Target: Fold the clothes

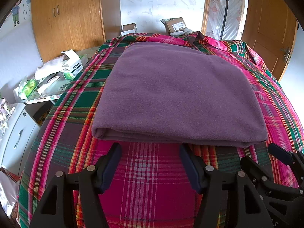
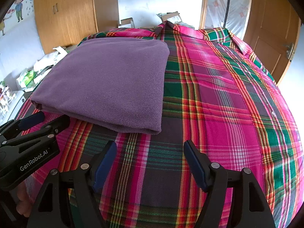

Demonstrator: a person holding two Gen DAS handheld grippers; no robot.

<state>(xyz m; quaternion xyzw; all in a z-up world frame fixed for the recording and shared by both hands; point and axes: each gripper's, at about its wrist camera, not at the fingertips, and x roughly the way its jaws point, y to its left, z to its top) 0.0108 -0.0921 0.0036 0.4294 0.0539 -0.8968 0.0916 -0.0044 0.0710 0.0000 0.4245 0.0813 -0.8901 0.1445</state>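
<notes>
A purple fleece garment [image 1: 174, 93] lies folded into a neat rectangle on a plaid bedspread [image 1: 144, 180]; its folded edge faces me. My left gripper [image 1: 151, 148] hovers open just short of that near edge, nothing between its fingers. In the right wrist view the same purple garment [image 2: 112, 83] sits to the left and my right gripper [image 2: 150, 145] is open over bare plaid [image 2: 218, 104], close to the garment's near right corner. The left gripper [image 2: 45, 119] shows at the left edge there; the right gripper [image 1: 266, 152] shows at the lower right of the left view.
A side table [image 1: 49, 93] left of the bed carries a white and green box [image 1: 72, 66] and packets. Cardboard boxes [image 1: 174, 25] stand beyond the bed's far end. A wooden wardrobe [image 1: 66, 19] is at the back left, a wooden door [image 1: 269, 38] at the right.
</notes>
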